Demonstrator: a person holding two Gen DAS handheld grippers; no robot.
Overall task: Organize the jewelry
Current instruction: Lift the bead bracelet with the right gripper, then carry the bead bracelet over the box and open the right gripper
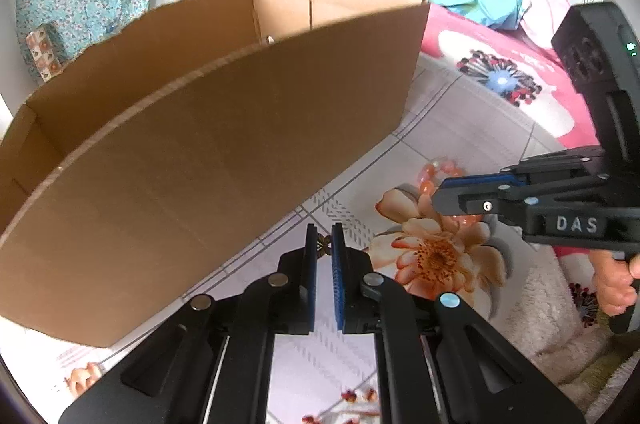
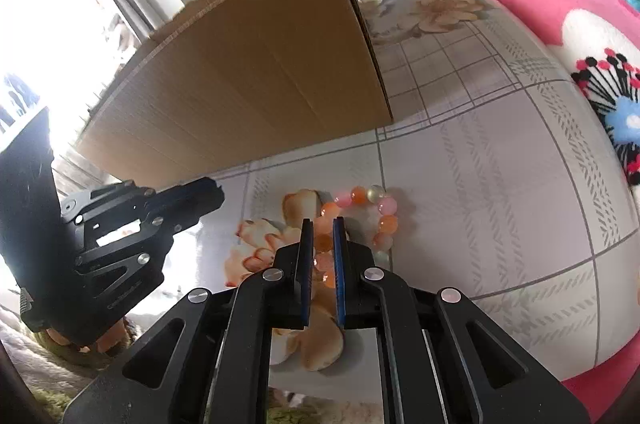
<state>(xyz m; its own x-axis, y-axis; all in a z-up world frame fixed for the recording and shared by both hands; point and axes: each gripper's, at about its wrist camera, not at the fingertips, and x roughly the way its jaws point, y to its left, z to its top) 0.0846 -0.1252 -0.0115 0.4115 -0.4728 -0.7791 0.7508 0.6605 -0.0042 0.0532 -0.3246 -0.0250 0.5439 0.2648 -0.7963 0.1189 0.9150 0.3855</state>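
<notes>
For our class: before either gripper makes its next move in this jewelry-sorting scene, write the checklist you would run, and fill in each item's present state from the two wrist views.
1. Left gripper shut on the small butterfly-shaped piece between its pads: ok, jaws closed, a small brown piece shows in the gap.
2. Right gripper gripping the beaded bracelet: cannot tell; jaws nearly closed over the beads, contact unclear.
3. Bracelet lying flat on the floral sheet: ok.
4. Cardboard box upright with top open: ok.
5. Box interior free for drop-off: cannot tell; its floor is hidden.
6. Grippers apart from each other: ok.
</notes>
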